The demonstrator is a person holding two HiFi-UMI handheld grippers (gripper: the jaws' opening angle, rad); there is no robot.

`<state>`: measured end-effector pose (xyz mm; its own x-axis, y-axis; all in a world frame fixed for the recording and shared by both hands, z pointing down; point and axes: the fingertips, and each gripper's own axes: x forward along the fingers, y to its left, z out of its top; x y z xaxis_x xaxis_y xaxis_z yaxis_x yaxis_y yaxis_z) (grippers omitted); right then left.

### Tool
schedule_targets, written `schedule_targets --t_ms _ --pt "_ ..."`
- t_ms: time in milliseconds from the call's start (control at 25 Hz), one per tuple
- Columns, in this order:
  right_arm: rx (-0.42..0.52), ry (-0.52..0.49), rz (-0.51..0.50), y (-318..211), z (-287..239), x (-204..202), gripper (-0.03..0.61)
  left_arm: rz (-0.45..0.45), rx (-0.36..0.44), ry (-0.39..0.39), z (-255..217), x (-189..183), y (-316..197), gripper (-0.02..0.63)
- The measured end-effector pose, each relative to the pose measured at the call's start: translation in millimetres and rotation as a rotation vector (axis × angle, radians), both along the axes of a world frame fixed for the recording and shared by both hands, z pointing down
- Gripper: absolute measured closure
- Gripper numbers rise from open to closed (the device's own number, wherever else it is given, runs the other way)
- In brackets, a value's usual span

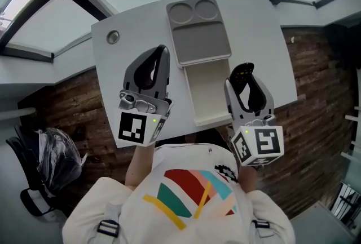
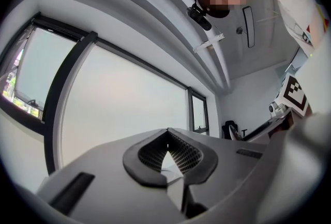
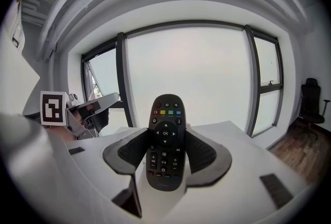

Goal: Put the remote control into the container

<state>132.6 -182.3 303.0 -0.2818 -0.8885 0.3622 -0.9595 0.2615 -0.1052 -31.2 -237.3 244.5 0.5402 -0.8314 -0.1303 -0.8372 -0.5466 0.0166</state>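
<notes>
the remote control (image 3: pixel 165 130) is carried clamped in the right gripper (image 3: pixel 165 152), the left gripper (image 2: pixel 166 151) closed empty; next it must be lowered into the open container (image 1: pixel 210 93).

You wear a white shirt (image 1: pixel 141 209), red-teal-yellow stripe print (image 1: pixel 189 195), black strap buckles (image 1: pixel 107 228), your grey left gripper (image 1: pixel 162 51), right gripper (image 1: pixel 243 72), black-white marker cubes (image 1: pixel 262 146)

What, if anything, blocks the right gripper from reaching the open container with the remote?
Probably nothing, so yes: the right gripper, shut on the remote control, hangs just beside the container, whose lid lies open.
</notes>
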Motion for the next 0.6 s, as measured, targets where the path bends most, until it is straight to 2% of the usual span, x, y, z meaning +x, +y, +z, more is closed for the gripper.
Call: schedule_targets --t_ms 160,280,440,600 --pt "-0.076 -0.035 0.007 -10 24 9 0.347 -0.007 -0.003 -0.034 7 11 1 0.606" --pt "-0.12 -0.051 0.008 -14 41 12 0.347 -0.032 -0.05 -0.055 24 6 -4 0.606" --pt "-0.187 -0.057 -0.04 -14 65 4 0.347 -0.078 -0.084 -0.067 38 -6 -10 0.606" --pt "-0.289 -0.11 -0.098 -13 95 -10 0.347 -0.097 -0.123 -0.089 57 -13 -13 0.606"
